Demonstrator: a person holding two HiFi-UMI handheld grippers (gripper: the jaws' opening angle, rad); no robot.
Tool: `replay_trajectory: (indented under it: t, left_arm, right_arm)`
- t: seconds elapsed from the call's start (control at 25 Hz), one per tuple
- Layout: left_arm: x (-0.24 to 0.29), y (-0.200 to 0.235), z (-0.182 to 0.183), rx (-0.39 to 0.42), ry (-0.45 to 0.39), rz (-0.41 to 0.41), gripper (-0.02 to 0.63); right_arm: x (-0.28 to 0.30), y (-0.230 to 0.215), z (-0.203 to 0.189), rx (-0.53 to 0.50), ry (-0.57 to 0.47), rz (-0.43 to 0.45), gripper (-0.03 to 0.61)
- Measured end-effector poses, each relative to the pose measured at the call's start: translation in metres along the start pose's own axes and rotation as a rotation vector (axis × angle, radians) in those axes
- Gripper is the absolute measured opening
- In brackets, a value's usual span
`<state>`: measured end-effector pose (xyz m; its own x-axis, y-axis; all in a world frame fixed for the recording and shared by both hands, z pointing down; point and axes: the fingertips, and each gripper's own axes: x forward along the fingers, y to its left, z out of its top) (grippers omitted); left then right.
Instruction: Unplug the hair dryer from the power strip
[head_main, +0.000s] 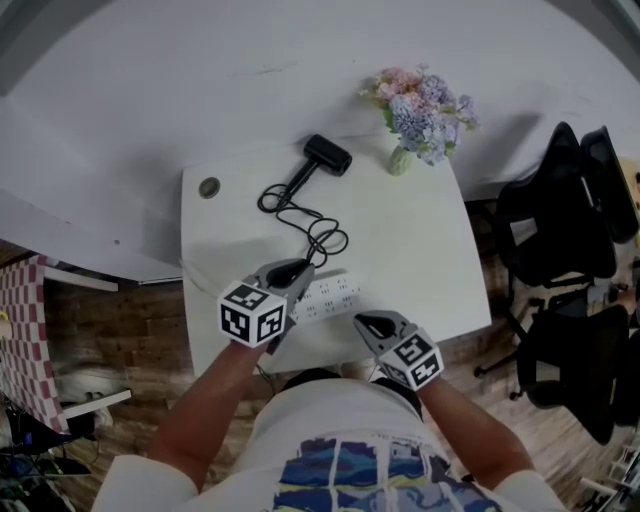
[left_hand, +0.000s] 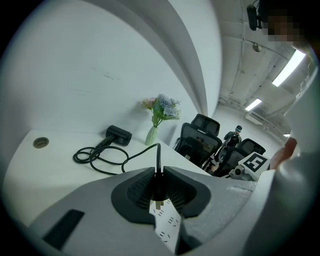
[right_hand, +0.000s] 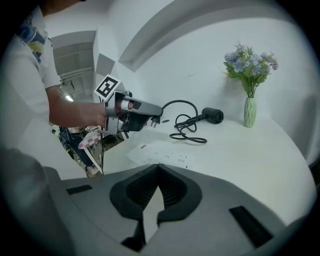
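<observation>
A: Head view first, from the left: where's the plug?
B: Left gripper pinches it, prongs bare just above the power strip. Unplugging looks done.
A: Next?
B: Lay it down clear of the strip. Right gripper, jaws together and empty, hangs nearby.
A: Hidden?
B: From above, the jaws cover the plug; hair dryer lies well back.

plug in left gripper, clear of power strip

power strip partly hidden, chairs cropped
</observation>
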<state>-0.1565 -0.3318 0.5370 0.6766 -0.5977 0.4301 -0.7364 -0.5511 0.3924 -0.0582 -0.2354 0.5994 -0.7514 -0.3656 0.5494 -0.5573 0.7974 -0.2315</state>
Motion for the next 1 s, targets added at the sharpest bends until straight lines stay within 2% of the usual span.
replay_trajectory:
  t: [0.44, 1.0]
  left_arm:
    - [-0.009, -0.003, -0.001, -0.029, -0.011, 0.0, 0.052]
    - [-0.009, -0.01, -0.001, -0.021, -0.009, -0.005, 0.052]
  right_arm:
    - [-0.02, 0.013, 0.014, 0.007, -0.041, 0.024, -0.005]
    - [-0.029, 0.023, 0.014, 0.012, -0.061, 0.028, -0.005]
